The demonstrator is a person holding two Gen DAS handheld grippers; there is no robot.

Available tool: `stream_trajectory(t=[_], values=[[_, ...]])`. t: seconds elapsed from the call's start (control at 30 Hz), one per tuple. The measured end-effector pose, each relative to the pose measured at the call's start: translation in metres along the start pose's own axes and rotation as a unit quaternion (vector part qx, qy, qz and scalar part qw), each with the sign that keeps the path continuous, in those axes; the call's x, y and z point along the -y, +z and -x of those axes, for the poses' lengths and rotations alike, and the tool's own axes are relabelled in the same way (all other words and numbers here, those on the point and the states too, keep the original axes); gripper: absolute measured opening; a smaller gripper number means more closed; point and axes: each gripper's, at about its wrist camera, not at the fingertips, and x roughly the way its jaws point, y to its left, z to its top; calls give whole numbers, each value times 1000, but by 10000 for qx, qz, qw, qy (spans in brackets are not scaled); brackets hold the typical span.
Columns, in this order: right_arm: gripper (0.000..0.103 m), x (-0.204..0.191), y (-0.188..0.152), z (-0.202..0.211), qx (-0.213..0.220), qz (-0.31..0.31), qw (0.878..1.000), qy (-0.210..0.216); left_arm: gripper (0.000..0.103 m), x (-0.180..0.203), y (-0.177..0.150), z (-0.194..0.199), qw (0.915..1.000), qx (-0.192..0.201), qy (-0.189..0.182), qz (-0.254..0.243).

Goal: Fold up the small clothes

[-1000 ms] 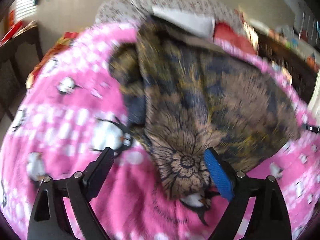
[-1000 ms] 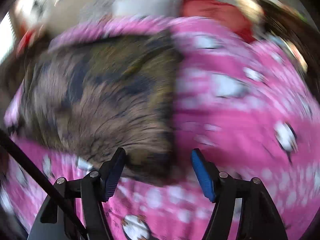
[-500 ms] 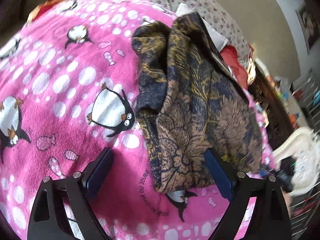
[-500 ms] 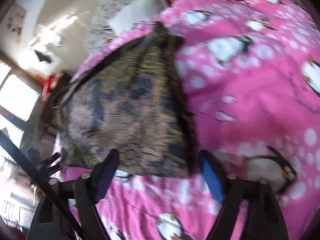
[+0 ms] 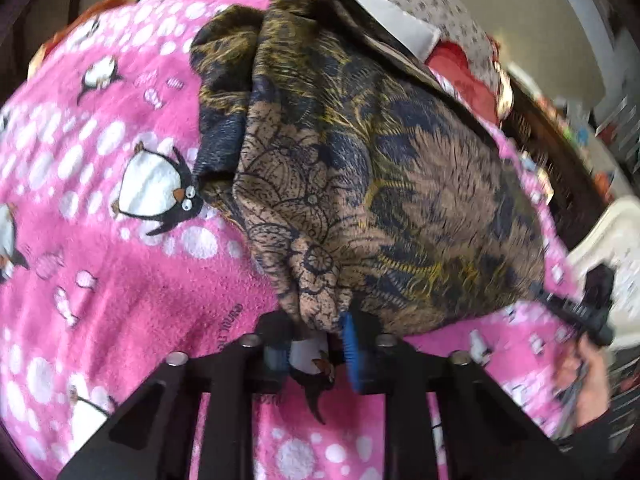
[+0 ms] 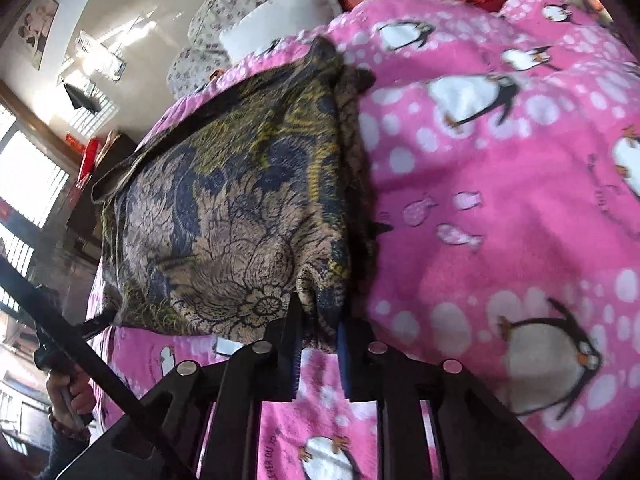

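1. Patterned garment [image 5: 392,184] lies on the pink penguin blanket [image 5: 100,280], stretching away from both tools.
2. Left gripper [image 5: 316,332] is clamped on its near corner (fabric bunched between jaws).
3. Right gripper [image 6: 318,332] is clamped on the opposite near corner.

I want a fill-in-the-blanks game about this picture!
1. The blanket is pink with black and white ____ on it.
2. The floral garment lies on top of the ____.
3. The left hand-held gripper is ____ on the garment's near edge.
4. The right hand-held gripper grips the same ____.

Missing words: penguins; blanket; shut; garment
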Motion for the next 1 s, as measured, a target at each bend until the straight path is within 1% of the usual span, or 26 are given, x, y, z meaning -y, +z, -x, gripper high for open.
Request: stream_trajectory(t=[0.07,0.17,0.2,0.23,0.33,0.4,0.47,0.53,0.57,0.6,0.63,0.67,0.7,0.73,0.77,0.8,0.83,0.87,0.9,0.93,0.97,1.0], values=[[11,1,0,10,119,34,9999,-78,15,-2,1,7,9999,80,-89,67],[9,-9,-6,35,134,235,9996,-130,14,-2,-9,45,9989,380,-265,-43],[9,-11,-8,41,100,289,9994,-154,14,-1,-16,59,9983,406,-410,-74],[9,-15,-13,52,56,345,9992,-177,14,-3,-19,67,9980,379,-503,-95],[9,-13,-34,80,-101,334,9994,-78,14,-8,-46,93,9969,177,-754,-140],[9,-9,-54,95,-175,303,9994,-18,14,-12,-71,110,9961,53,-860,-186],[9,-6,-75,106,-230,261,9994,54,14,-10,-91,115,9956,37,-889,-279],[11,2,-91,109,-310,154,9994,83,14,-11,-104,111,9963,65,-790,-329],[12,5,-97,106,-398,183,9990,11,14,-12,-109,106,9967,104,-709,-376],[12,7,-98,106,-396,345,9965,-647,15,-17,-113,100,9972,90,-675,-314],[17,5,-94,109,-303,615,9853,-1562,15,-21,-117,95,9976,102,-663,-195],[17,-4,-86,113,-143,948,9651,-2436,16,-21,-119,91,9976,147,-654,-167],[20,-13,-79,116,-4,1143,9534,-2791,16,-23,-122,90,9974,267,-652,-161],[26,-33,-67,121,219,1345,9474,-2894,17,-24,-125,90,9971,348,-659,-145],[33,-61,-55,122,360,1523,9546,-2534,18,-22,-126,88,9967,459,-655,-131],[58,-84,-47,119,372,1671,9611,-2169,18,-20,-127,87,9962,586,-625,-153],[75,-122,-39,109,340,1957,9674,-1572,18,-19,-130,87,9955,720,-586,-205],[76,-147,-36,100,300,2157,9685,-1210,18,-15,-133,86,9946,863,-515,-264],[76,-187,-34,83,156,2480,9661,-700,19,-14,-137,86,9937,966,-467,-327],[76,-226,-33,61,-28,2739,9613,-293,19,-13,-140,84,9925,1079,-404,-418],[76,-249,-36,47,-155,2858,9582,-50,19,-14,-143,83,9913,1171,-360,-480],[76,-284,-37,23,-379,3011,9522,335,19,-14,-145,82,9905,1235,-360,-492]])
